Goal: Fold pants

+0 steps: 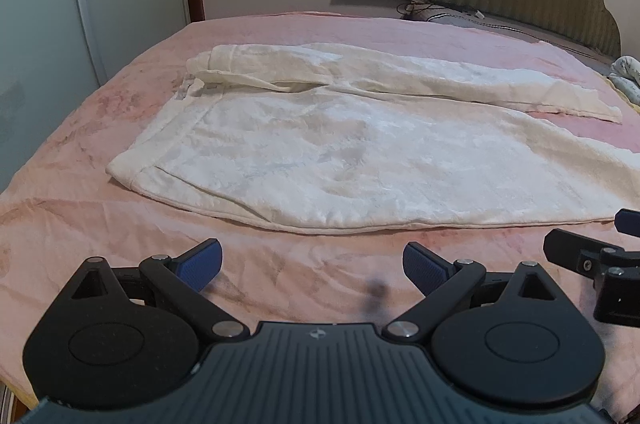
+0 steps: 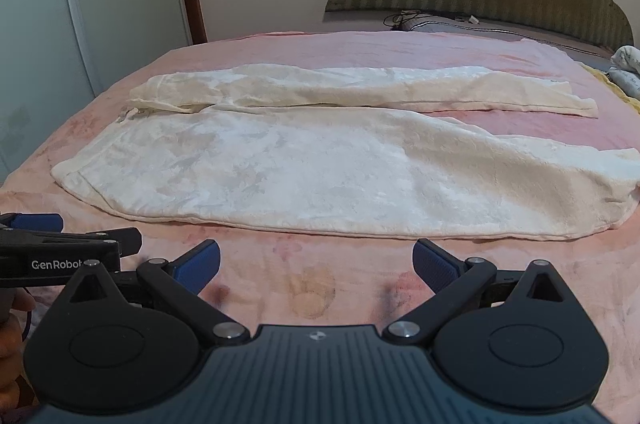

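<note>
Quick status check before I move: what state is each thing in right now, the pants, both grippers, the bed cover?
Pants: unfolded, spread flat, legs apart, waistband at left.
Left gripper: jaws open, empty, above the blanket short of the pants.
Right gripper: jaws open, empty, short of the near hem.
Pink blanket: spread over the bed, lightly wrinkled.

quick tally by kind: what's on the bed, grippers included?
Pants: 1
Pink blanket: 1
Cable bundle: 1
Grippers: 2, left, right, both open
Total: 5
</note>
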